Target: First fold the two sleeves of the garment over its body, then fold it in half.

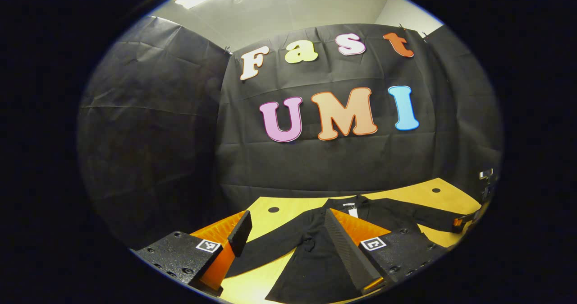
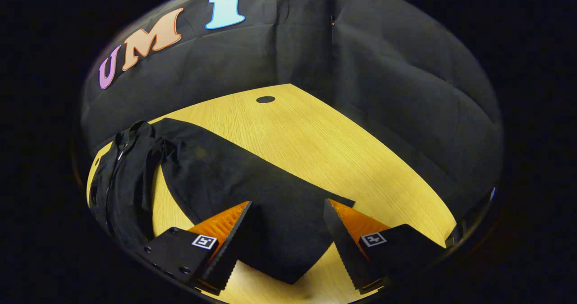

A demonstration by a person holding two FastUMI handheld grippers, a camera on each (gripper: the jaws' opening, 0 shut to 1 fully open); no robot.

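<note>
A black long-sleeved garment (image 1: 311, 268) lies flat on a yellow wooden table (image 1: 444, 198), collar at the far side and both sleeves spread outward. In the left gripper view my left gripper (image 1: 287, 213) is open, hovering over the garment's left sleeve (image 1: 270, 245) near the shoulder. The right sleeve (image 1: 423, 218) runs out toward my right gripper (image 1: 466, 221) at the view's right edge. In the right gripper view my right gripper (image 2: 286, 203) is open, its fingers standing on either side of that sleeve's cuff end (image 2: 275, 232). The garment's body (image 2: 121, 182) lies bunched at the left.
Black cloth walls close in the table on the far side and both flanks. Round dark holes (image 1: 273, 209) (image 1: 436, 190) (image 2: 265, 99) sit in the tabletop near its back corners. Bare wood (image 2: 338, 150) stretches beyond the right sleeve.
</note>
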